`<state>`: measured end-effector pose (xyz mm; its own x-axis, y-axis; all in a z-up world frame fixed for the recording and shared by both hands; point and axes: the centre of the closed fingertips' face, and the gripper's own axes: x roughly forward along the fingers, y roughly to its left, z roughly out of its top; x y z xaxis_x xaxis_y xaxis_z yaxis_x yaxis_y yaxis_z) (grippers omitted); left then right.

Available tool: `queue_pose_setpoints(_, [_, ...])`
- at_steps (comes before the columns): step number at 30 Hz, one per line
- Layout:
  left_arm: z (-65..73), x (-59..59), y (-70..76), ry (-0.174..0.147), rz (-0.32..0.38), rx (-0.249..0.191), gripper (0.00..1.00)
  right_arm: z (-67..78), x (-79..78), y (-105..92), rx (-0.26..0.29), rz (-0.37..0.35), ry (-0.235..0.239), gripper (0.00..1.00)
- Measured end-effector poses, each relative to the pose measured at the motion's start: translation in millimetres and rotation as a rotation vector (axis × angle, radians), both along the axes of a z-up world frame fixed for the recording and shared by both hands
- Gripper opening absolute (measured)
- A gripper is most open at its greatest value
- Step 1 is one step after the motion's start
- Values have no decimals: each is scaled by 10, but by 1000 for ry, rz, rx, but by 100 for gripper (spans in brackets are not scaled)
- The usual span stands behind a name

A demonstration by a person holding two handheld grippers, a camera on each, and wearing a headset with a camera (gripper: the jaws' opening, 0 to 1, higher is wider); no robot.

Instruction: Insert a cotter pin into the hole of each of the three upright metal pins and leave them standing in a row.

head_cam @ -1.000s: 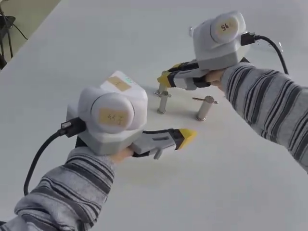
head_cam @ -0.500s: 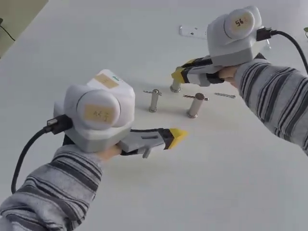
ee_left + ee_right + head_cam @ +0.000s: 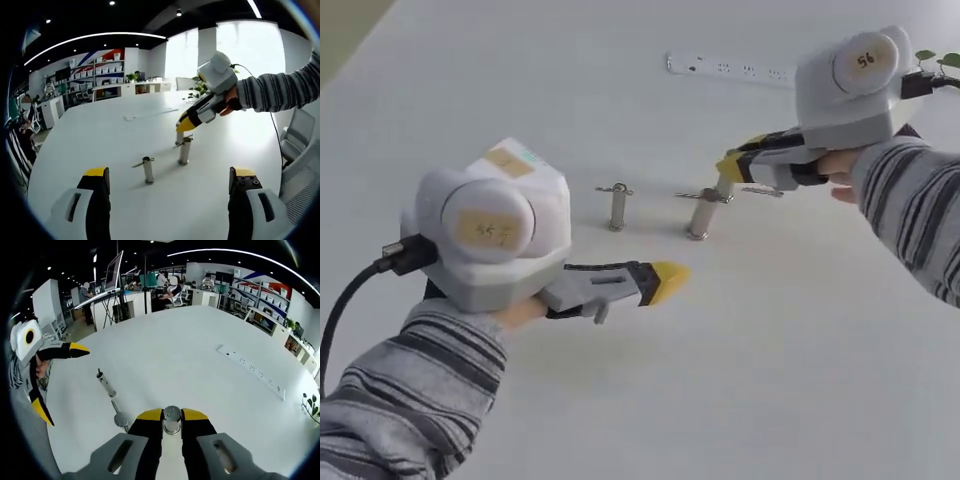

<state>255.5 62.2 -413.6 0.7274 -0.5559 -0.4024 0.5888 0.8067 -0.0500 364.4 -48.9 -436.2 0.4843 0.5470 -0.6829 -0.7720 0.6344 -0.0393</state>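
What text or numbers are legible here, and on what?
"56": handwritten on the cap sticker behind the right claw, which is closed on a metal pin.
Left cap sticker behind the left claw: handwritten marks, too blurred to read.
Rectangular sticker on top of that housing: nothing legible.
Power strip: no legible marking.

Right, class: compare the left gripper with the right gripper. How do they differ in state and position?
1. The left gripper has its jaws wide apart and holds nothing; the right gripper is closed around a metal pin.
2. The left gripper hangs apart from the nearest standing pin; the right gripper touches the pin it grips, at the far end of the row.
Both have yellow jaw tips and pale grey bodies.
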Motion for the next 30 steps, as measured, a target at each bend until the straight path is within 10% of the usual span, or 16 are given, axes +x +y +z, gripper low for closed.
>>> queue_pose_setpoints(15, [49, -103, -23, 5, 1, -16, 99, 58, -343, -420, 1, -137, 20, 8])
queue_pose_setpoints(30, [73, -347, 24, 23, -6, -13, 99, 81, -748, -259, 41, -175, 39, 8])
